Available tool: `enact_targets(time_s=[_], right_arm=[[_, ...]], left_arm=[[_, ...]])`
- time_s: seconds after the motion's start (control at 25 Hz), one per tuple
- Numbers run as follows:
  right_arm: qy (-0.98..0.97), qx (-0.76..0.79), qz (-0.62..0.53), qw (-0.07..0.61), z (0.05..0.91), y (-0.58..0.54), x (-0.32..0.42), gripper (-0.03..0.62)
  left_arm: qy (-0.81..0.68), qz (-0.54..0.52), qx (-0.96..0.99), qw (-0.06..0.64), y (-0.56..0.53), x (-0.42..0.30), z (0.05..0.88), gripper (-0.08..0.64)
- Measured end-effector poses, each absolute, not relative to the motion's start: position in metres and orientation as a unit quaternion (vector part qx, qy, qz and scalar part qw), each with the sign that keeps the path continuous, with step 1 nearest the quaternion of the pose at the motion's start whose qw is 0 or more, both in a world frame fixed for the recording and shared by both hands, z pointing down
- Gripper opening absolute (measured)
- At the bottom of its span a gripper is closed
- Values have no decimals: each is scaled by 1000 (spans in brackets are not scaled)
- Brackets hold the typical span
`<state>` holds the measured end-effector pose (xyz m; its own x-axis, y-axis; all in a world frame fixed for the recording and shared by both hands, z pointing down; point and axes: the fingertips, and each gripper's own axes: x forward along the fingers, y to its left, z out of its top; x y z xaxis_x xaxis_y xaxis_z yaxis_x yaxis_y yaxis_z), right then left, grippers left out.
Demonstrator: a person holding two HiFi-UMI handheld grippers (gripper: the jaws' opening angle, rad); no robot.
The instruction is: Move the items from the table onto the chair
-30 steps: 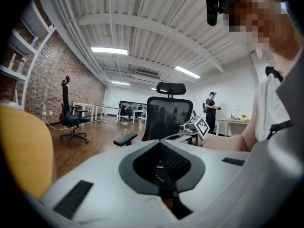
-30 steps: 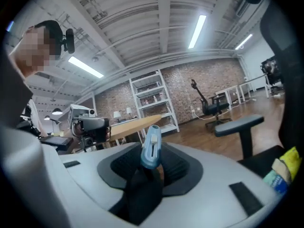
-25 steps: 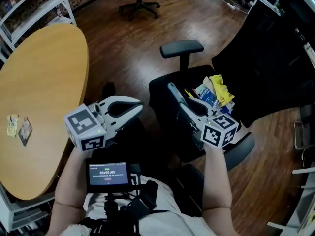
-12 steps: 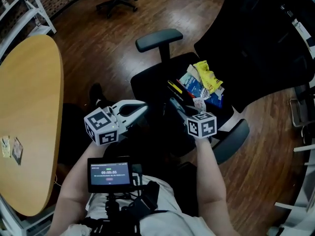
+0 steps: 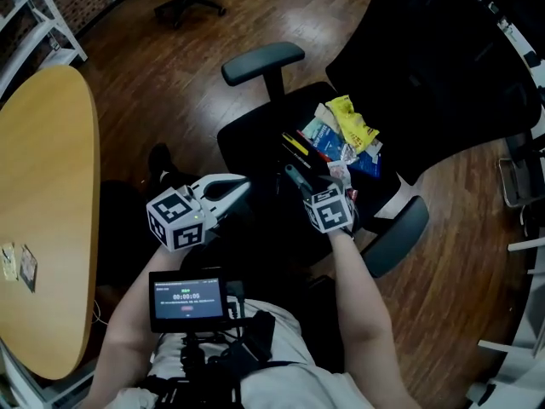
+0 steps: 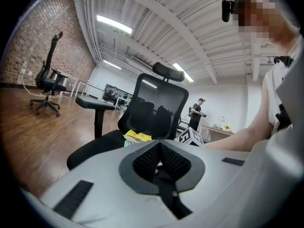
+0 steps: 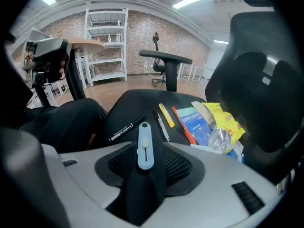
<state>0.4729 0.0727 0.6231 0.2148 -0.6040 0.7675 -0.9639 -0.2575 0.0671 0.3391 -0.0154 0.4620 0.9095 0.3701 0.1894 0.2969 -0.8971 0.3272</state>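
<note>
Both grippers have dropped lower than a second ago. The right gripper (image 5: 292, 174) now tips down over the front of the black office chair (image 5: 255, 147), and its jaws have just been opening. That chair has a padded seat, a mesh back and curved armrests, and its back is cut off at the head view's top edge.

Left of the chair lies the rounded table (image 5: 47, 169), smooth pale wood, with two small flat packets (image 5: 17, 264) on it, too small to identify. The left gripper (image 5: 243, 184) hangs just left of the chair seat, its ribbed pads pressed together on nothing.

On the seat, near the chair's back, sits a heap: a crinkled yellow bag (image 5: 351, 122), a blue packet (image 5: 330, 143) and thin pens (image 5: 295, 146).

Only the right gripper view shows a black marker (image 7: 127, 128) toward the seat's front. It also shows a slim light-blue plastic cutter (image 7: 145, 146) standing in the gap between the parted pads, with neither pad visibly pressing it.
</note>
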Motion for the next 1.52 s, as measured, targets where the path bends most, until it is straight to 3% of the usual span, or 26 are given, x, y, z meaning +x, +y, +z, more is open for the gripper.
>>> enact_targets(time_s=[0.12,0.24,0.4,0.48,0.76,1.0,1.52], right_arm=[[-567,738,292,220,596,61,467,181],[-642,721,234,117,538,34,445,178],[-717,681,146,22,437,-10,398,15],[-749,655,99,-2,383,-32,368,8],[-836,545,19,-66,271,-85,291,7],[-873,475,36,-102,245,-126,223,6],[-913,391,50,-105,237,-173,114,6]], left_arm=[[157,116,971,140,-26,332,449,11],[143,101,976,131,-36,329,426,11],[136,73,979,133,-45,308,372,9],[135,54,981,125,-48,293,337,9],[55,21,996,62,-65,248,261,11],[-31,29,998,50,-102,184,249,9],[-166,29,986,-16,-126,61,240,9]])
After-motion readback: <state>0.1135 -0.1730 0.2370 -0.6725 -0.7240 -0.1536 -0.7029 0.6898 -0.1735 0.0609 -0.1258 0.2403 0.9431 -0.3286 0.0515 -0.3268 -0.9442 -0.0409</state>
